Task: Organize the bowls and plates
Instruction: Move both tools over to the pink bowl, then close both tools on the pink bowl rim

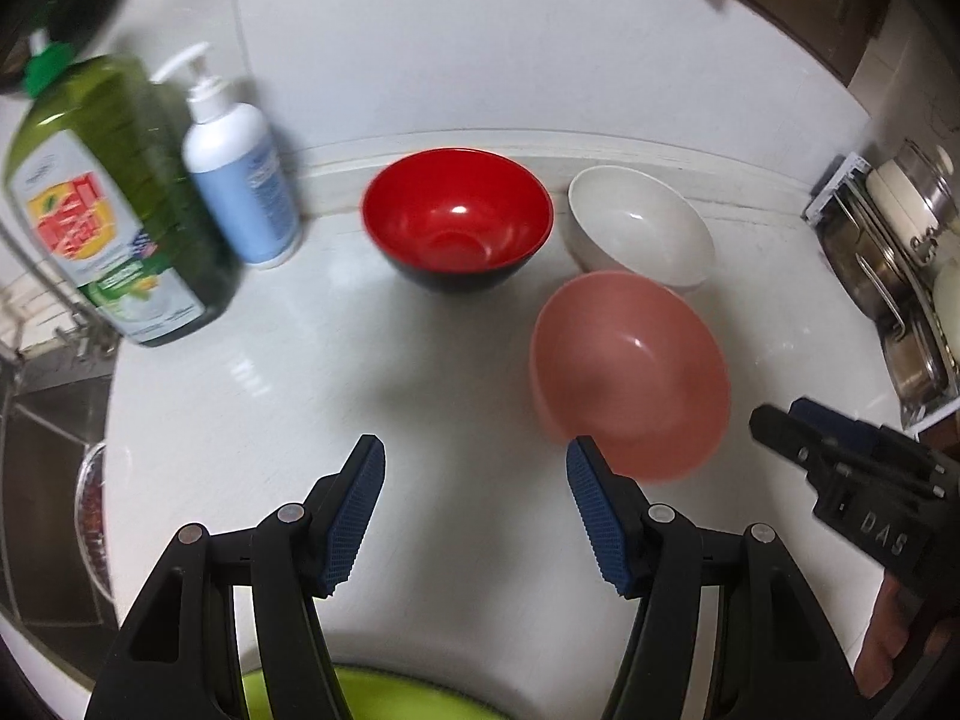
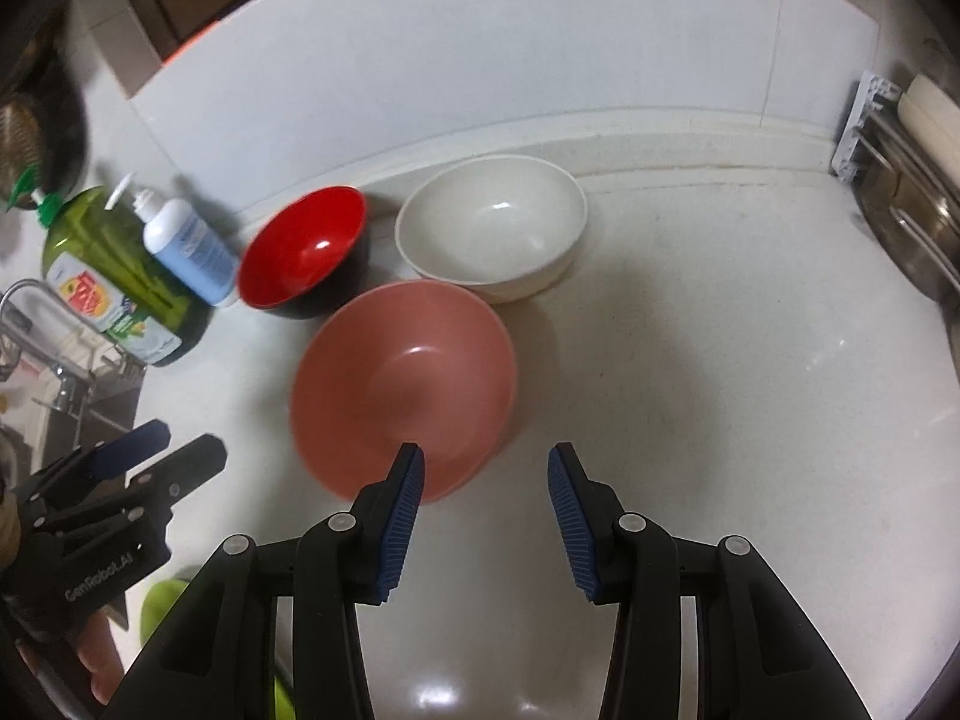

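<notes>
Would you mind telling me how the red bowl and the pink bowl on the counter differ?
The red bowl is glossy red inside and black outside, while the pink bowl looks matte pink all over. The red bowl stands near the back wall beside the white pump bottle; the pink bowl stands nearer both grippers, in front of the white bowl. Both are empty and upright.
</notes>
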A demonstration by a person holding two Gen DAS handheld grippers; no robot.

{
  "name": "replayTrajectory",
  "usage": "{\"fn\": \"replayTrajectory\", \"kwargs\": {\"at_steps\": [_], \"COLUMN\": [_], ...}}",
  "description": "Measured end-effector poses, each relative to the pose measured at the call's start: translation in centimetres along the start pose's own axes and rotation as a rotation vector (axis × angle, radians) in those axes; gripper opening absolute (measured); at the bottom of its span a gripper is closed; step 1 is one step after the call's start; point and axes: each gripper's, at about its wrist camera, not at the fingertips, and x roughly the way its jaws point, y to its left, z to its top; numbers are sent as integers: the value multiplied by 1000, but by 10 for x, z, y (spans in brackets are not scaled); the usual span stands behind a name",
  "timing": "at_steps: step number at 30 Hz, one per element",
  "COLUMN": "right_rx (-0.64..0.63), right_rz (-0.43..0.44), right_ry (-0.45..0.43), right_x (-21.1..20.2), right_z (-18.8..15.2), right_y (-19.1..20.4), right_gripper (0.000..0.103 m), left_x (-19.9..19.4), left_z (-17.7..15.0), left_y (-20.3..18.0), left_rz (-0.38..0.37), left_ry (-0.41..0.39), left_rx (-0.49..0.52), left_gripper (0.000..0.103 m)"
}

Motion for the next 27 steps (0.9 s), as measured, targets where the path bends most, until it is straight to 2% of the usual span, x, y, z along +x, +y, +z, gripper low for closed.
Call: {"fn": "replayTrajectory", "kwargs": {"at_steps": [8,10,14,18,24,27], "right_rx": [27,26,36,37,42,42], "right_rz": [6,3,11,17,39,26], "right_ry": [31,42,72,95,112,113], "right_x": [31,37,50,59,64,64], "right_z": [14,16,20,20,21,22], "right_y": [-11,-13,-15,-16,-16,-16], "right_gripper": [43,39,34,22,12,11], "left_x": [41,50,65,76,89,91], "left_z": [21,23,28,30,31,30], "left_y": [-9,-9,-11,-13,-17,-17], "left_rz": [-12,-13,-11,-36,-120,-143], "left_ry": [51,62,83,108,160,176], "left_rx": [-2,-6,-9,-8,-24,-42], "left_gripper": [60,58,50,39,19,18]}}
